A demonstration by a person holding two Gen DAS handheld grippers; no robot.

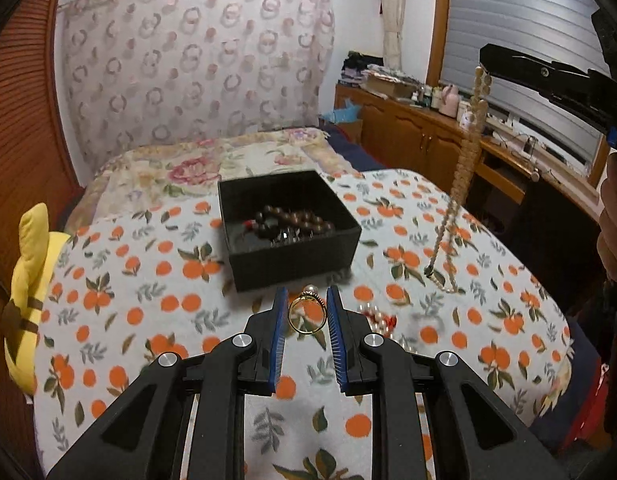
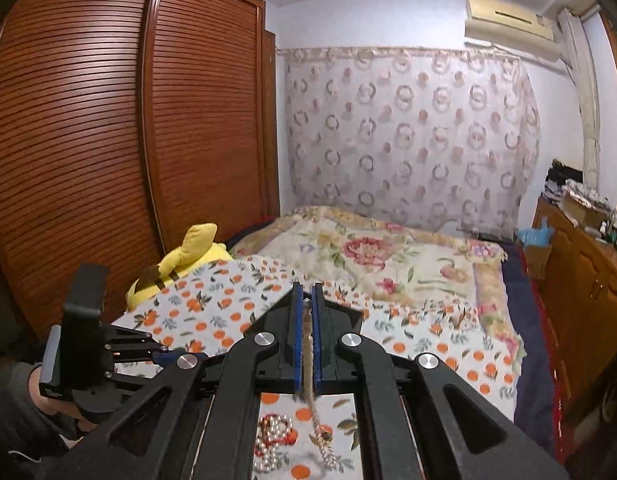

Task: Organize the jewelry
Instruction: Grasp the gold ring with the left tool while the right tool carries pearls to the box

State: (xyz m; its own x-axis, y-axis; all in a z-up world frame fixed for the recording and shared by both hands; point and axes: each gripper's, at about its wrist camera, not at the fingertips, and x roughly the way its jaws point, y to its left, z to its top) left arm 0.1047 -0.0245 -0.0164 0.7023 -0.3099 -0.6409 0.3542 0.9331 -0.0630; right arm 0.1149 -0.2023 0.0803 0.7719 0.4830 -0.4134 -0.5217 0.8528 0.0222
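Left gripper (image 1: 307,312): narrowly open, blue pads pinching a gold ring (image 1: 307,316) with a pearl top, lifted just short of the black box (image 1: 288,228).
Right gripper (image 2: 307,300): almost fully closed on a cream bead strand (image 1: 464,168), most of it hanging free, tail trailing on the orange-print cloth (image 1: 156,280).
Doing it well: ring over the box rim before loosening (thin band, easy to slip); strand raised until its tail clears the cloth, then lowered in.
Box contents: dark wooden beads (image 1: 296,218) already inside.
Nearby: pearl bracelet (image 2: 274,436) loose on the cloth, yellow plush (image 1: 28,300) at the edge.
In the way: dangling strand beside the box, liable to snag.
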